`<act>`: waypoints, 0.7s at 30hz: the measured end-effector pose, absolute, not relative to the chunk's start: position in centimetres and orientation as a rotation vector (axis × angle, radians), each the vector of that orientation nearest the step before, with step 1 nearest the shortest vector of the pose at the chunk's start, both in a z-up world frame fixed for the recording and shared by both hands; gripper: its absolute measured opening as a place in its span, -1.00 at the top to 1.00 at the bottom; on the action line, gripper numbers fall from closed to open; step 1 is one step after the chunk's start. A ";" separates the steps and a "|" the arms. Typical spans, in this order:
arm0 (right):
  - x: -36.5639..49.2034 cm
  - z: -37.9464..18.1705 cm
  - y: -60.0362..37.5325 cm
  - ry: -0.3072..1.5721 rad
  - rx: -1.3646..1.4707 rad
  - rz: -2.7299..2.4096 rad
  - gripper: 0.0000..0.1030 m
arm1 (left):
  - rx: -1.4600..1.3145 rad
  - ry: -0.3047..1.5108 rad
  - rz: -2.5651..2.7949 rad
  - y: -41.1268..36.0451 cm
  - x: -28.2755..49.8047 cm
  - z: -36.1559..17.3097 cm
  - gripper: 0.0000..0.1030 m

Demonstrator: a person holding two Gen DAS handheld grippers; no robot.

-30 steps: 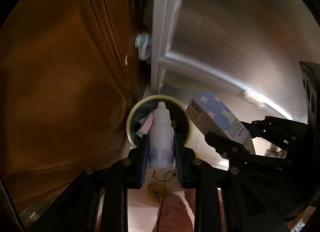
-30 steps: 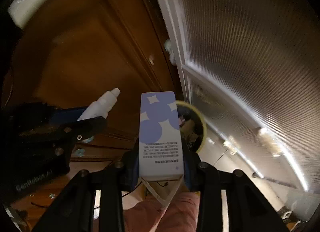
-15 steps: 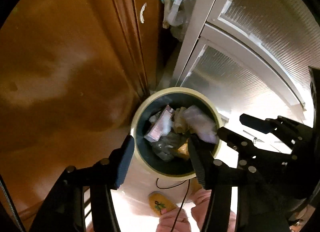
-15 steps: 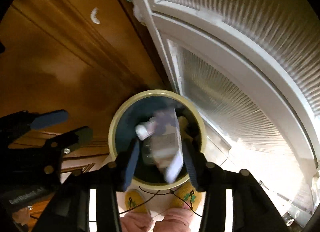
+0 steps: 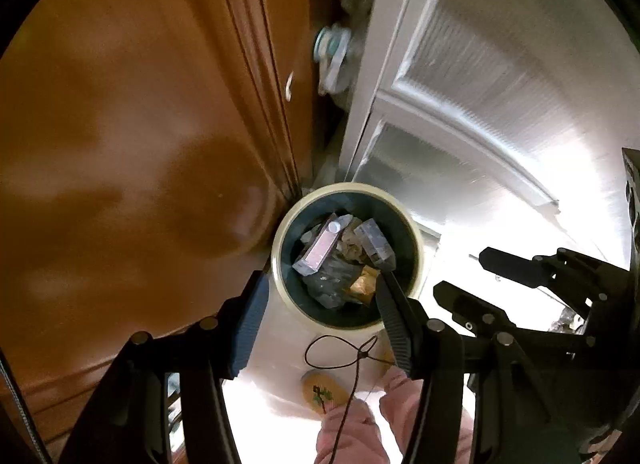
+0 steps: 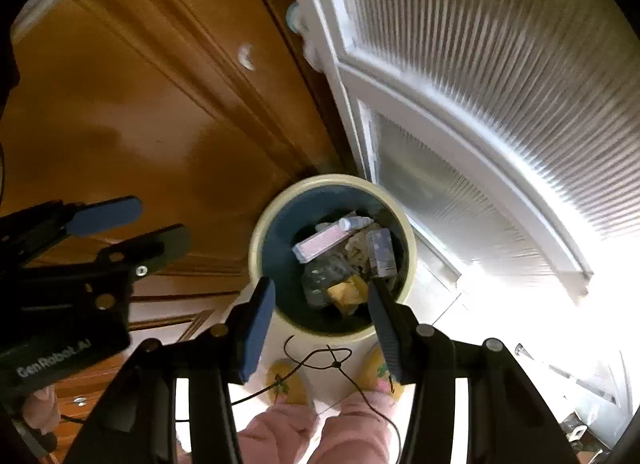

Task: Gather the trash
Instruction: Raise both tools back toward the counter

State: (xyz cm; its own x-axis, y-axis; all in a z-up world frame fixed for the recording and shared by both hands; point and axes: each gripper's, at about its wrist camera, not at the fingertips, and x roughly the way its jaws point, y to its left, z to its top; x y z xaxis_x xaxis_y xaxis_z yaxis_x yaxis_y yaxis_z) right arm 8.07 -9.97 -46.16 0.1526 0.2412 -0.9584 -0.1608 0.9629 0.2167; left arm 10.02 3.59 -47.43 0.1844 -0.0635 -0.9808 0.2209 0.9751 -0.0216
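Both items have left the jaws since a second ago: white dropper bottle (image 6: 354, 223) and blue-and-white carton (image 6: 380, 253) now lie inside the trash bin (image 6: 256, 248), on top of the other rubbish. Left gripper (image 5: 316, 314) jaws spread, nothing between them; right gripper (image 6: 320, 314) likewise spread and empty.

Room: bin stands on a pale floor (image 6: 480, 316) (strongly overexposed), wedged in the corner where a brown wooden door (image 6: 132, 104) meets a white-framed ribbed glass door (image 6: 500, 76).

Counts in bin: 1 bottle, 1 blue carton, 1 pink box (image 6: 320, 245), 1 yellow wrapper (image 6: 348, 291), 1 grey crumpled bag (image 6: 320, 278). Two yellow slippers (image 6: 286, 382) and pink trouser legs (image 6: 276, 434) visible below; one thin black cord (image 6: 320, 360) loops in front.
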 end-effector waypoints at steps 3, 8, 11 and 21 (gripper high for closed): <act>7.2 -42.6 -9.8 1.372 0.073 0.291 0.05 | 0.131 1.348 -0.210 3.6 9.1 -43.8 -0.05; 5.7 -35.5 -9.5 1.324 0.064 0.295 0.05 | 0.132 1.291 -0.240 4.0 7.1 -35.8 -0.05; 4.9 -30.8 -9.6 1.290 0.062 0.290 0.05 | 0.142 1.244 -0.262 4.3 5.8 -30.5 -0.06; 1.7 -15.5 -9.7 1.101 0.068 0.255 0.05 | 0.147 1.061 -0.333 5.7 3.1 -15.7 -0.16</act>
State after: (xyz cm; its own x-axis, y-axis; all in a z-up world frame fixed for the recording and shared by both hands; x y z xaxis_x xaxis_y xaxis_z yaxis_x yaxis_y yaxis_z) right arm 1.75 -9.69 -15.52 0.4266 0.2373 -0.8728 -0.1702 0.9688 0.1802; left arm 3.06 5.70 -15.71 0.4437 -0.1977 -0.8741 0.3377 0.9403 -0.0413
